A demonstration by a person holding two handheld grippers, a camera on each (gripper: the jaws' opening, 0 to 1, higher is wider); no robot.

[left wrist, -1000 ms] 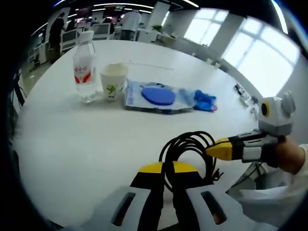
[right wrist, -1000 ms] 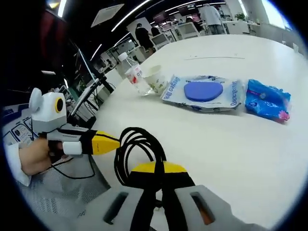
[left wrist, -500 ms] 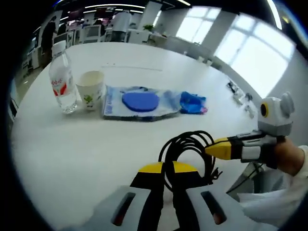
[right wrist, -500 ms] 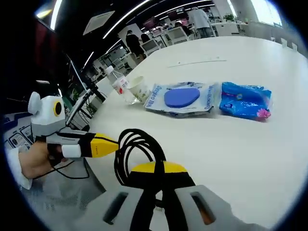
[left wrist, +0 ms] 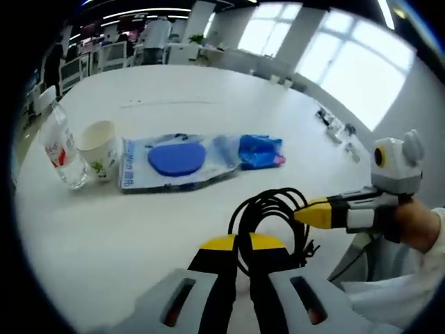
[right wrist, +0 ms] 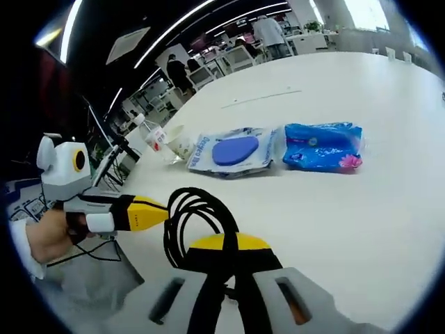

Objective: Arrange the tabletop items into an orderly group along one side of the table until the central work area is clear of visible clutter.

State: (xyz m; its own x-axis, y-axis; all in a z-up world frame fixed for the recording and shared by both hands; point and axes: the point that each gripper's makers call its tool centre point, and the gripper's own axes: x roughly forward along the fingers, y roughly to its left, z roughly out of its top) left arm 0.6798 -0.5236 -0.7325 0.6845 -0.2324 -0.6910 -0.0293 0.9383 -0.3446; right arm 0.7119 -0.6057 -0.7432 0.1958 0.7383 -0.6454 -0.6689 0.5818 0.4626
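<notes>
A coiled black cable (left wrist: 268,209) hangs just above the near edge of the white table (left wrist: 125,229). My left gripper (left wrist: 236,243) is shut on its lower loop. My right gripper (left wrist: 300,214) comes in from the right, shut on the coil's side. In the right gripper view, my right gripper (right wrist: 226,243) pinches the cable (right wrist: 198,212) and my left gripper (right wrist: 158,209) clamps it from the left. Further out lie a water bottle (left wrist: 59,149), a paper cup (left wrist: 97,147), a wipes pack with a blue lid (left wrist: 177,160) and a blue packet (left wrist: 261,152) in a row.
The same row appears in the right gripper view: bottle (right wrist: 154,136), cup (right wrist: 182,145), wipes pack (right wrist: 233,152), blue packet (right wrist: 321,145). Small objects (left wrist: 334,125) lie near the table's far right edge. Office desks and people stand beyond the table.
Both cameras have swung, so the row of items sits further left in the left gripper view. Both grippers keep their hold on the cable; nothing on the table has moved.
</notes>
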